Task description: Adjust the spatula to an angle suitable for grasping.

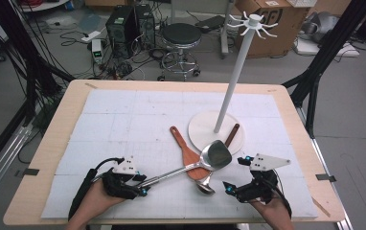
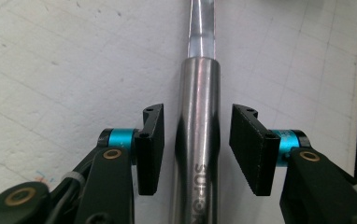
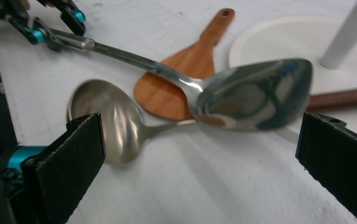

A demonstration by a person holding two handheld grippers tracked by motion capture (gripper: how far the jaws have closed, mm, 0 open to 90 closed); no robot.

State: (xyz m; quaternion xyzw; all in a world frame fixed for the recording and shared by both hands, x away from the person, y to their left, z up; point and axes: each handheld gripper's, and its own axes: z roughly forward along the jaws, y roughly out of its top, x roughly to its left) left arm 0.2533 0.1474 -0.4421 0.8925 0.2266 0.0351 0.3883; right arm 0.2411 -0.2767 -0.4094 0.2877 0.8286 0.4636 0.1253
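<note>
In the high view, the left gripper is at the handle end of the steel spatula, whose blade lies over the wooden paddle.

In the left gripper view, the handle lies between the spread jaws, with a gap on each side.

In the right gripper view, the right gripper is wide open, and the ladle lies just beyond it.

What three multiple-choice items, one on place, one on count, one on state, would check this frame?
1. The wooden spatula lies:
A. under the steel turner's neck
B. hung on the rack
C. off the mat

2. Utensils on the mat:
A. one
B. three
C. six

3. The left claw is:
A. clamped on the turner's handle
B. astride that handle, pads apart from it
C. far from it

Key: 1 A, the steel neck crosses over it. 2 B, turner, spatula and ladle. 3 B, gaps show beside both pads.
</note>
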